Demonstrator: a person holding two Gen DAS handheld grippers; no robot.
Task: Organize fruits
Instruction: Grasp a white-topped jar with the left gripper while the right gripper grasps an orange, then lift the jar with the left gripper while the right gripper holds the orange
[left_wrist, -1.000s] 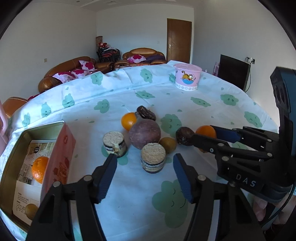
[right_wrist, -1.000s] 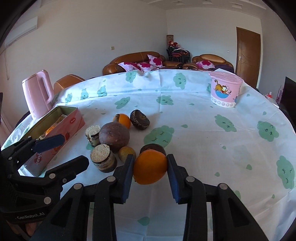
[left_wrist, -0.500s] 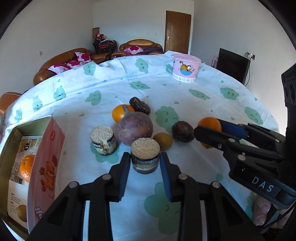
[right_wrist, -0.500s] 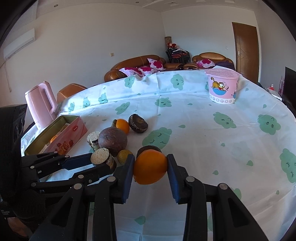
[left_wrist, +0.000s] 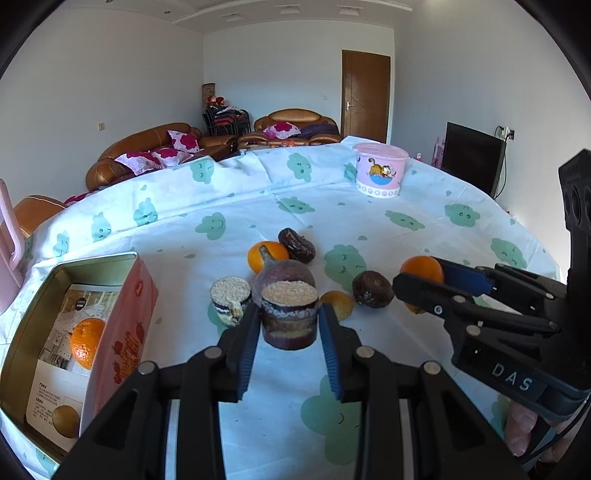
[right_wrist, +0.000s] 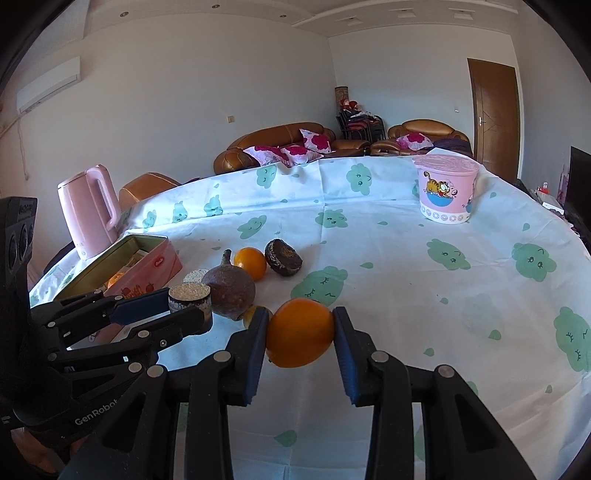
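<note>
In the left view the left hand-held gripper (left_wrist: 289, 325) squeezes the round cake (left_wrist: 290, 314) near the table's (left_wrist: 424, 206) left edge, and in the right view the right hand-held gripper (right_wrist: 300, 334) squeezes an orange (right_wrist: 300, 333), so both should probably lift slowly and stay level.

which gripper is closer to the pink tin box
Left. The left gripper, shut on a crumb-topped cake, sits just right of the pink tin box. The right gripper, holding an orange, is farther right, beyond the fruit pile.
</note>
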